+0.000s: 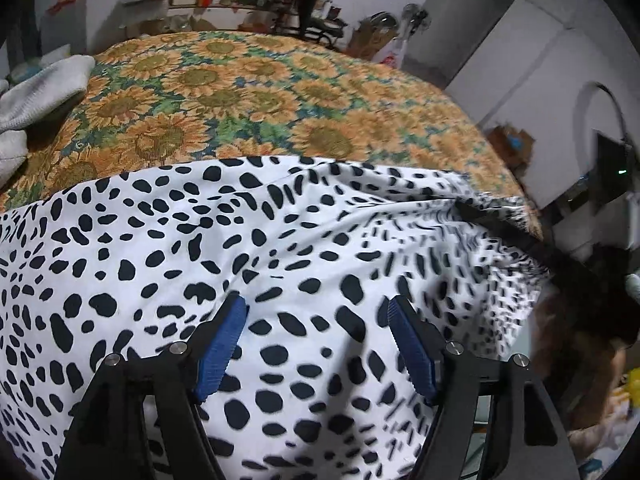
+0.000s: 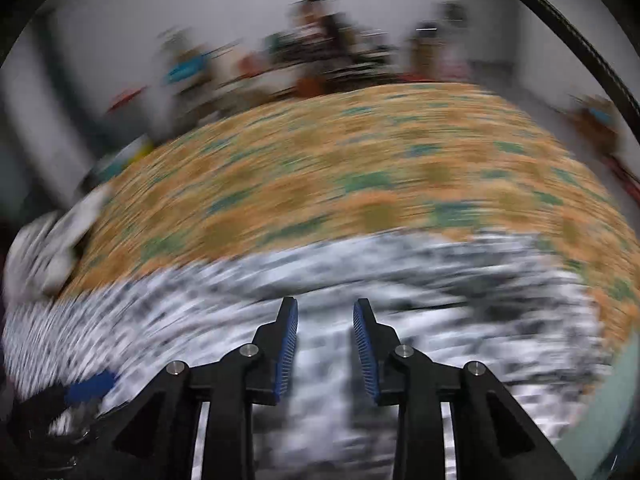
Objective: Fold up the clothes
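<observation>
Sunflower bedspread [image 1: 256,80] under spotted garment [image 1: 280,240] (cluttered shelves behind); both tongs open, empty.

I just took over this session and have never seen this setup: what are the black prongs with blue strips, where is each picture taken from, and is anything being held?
Each picture comes from a fisheye camera on a hand-held two-finger tool, looking along its fingers. The first shows the left tool, jaws wide apart, nothing between its blue pads. The second, blurred, shows the right tool, jaws narrower, also empty. Below both lies a white garment with black spots, spread on a sunflower-patterned cover. A pale grey cloth lies at the cover's far left. Neither tool holds anything.
</observation>
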